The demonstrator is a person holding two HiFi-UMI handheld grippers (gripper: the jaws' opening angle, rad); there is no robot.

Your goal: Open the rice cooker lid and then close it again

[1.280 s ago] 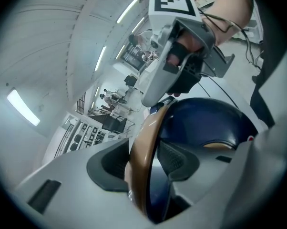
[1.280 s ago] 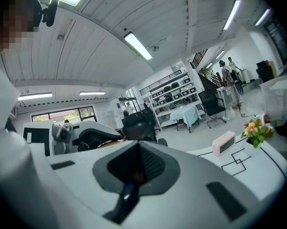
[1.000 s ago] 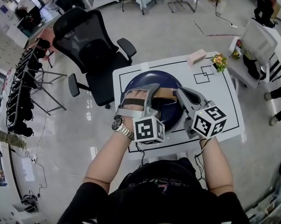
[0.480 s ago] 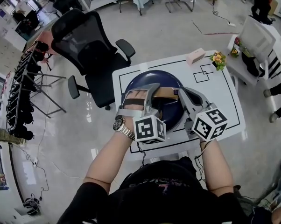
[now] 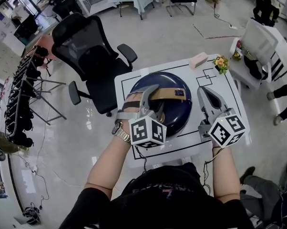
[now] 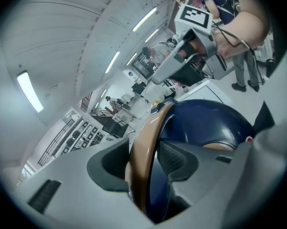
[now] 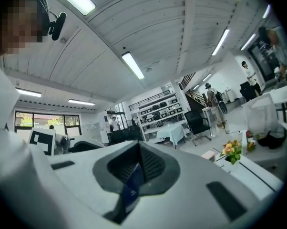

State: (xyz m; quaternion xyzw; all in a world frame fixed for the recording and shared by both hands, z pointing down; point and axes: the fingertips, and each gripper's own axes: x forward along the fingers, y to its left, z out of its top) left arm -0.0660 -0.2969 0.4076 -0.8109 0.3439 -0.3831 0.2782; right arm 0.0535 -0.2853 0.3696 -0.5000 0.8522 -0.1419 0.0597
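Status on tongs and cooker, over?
Left tongs clamped on tan handle of round dark blue rice cooker; right tongs shut, empty, beside it. Cooker closed. Path clear.

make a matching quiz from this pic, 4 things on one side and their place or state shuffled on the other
Things:
1. left gripper
2. right gripper
3. pink box
4. flowers

Place or state:
A. far right corner of the table
B. shut and empty, to the right of the rice cooker
C. far edge of the table, left of the flowers
D. closed on the tan handle

Pairs: 1-D, 2-B, 3-C, 4-A
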